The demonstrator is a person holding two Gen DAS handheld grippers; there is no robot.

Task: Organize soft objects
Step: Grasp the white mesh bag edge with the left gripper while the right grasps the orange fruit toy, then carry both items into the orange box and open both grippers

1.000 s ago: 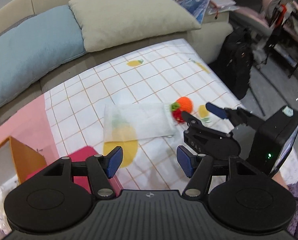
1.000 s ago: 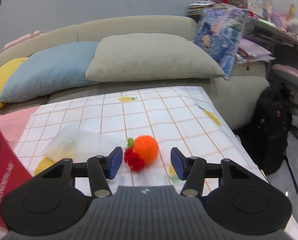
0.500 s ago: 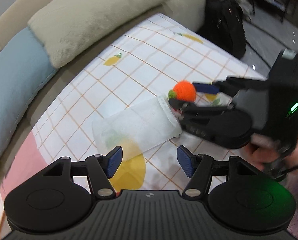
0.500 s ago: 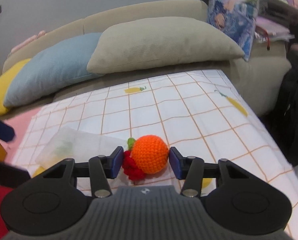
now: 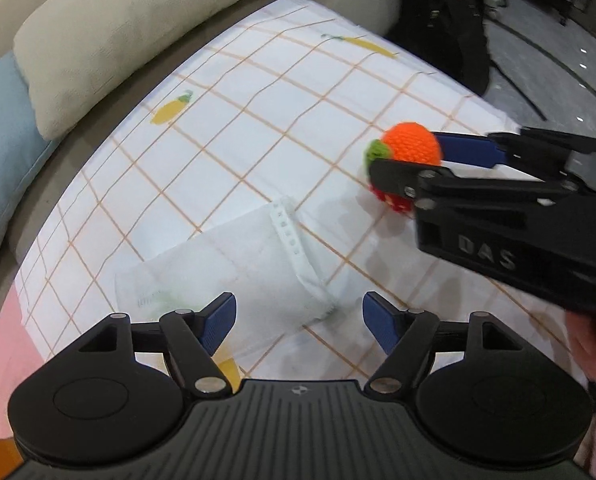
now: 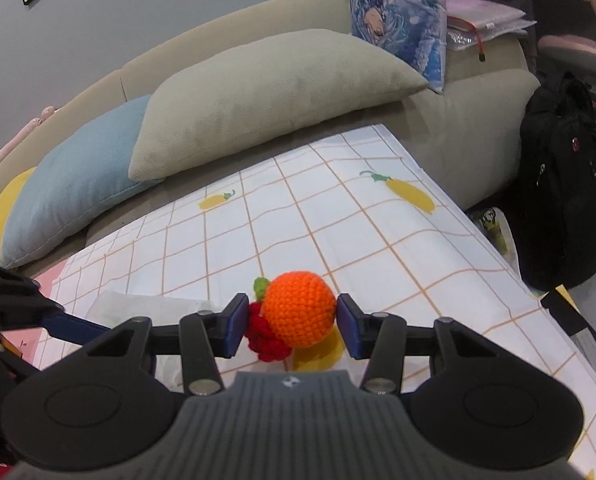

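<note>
An orange crocheted ball (image 6: 300,309) with a green leaf and a red crocheted piece (image 6: 267,339) attached sits between the pads of my right gripper (image 6: 291,325), which is shut on it and holds it just above the checked cloth (image 6: 362,232). It also shows in the left wrist view (image 5: 412,148). A white mesh pouch (image 5: 234,272) lies flat on the cloth, its open rim toward the toy. My left gripper (image 5: 298,322) is open and empty, hovering over the pouch's near end.
A beige cushion (image 6: 274,92) and a blue cushion (image 6: 70,184) lean on the sofa behind the cloth. A black backpack (image 6: 562,184) stands on the floor at the right. A pink surface (image 5: 2,344) lies to the left.
My right gripper closed on the orange toy and lifted it slightly. My left gripper moved forward and down over the pouch, staying open.
</note>
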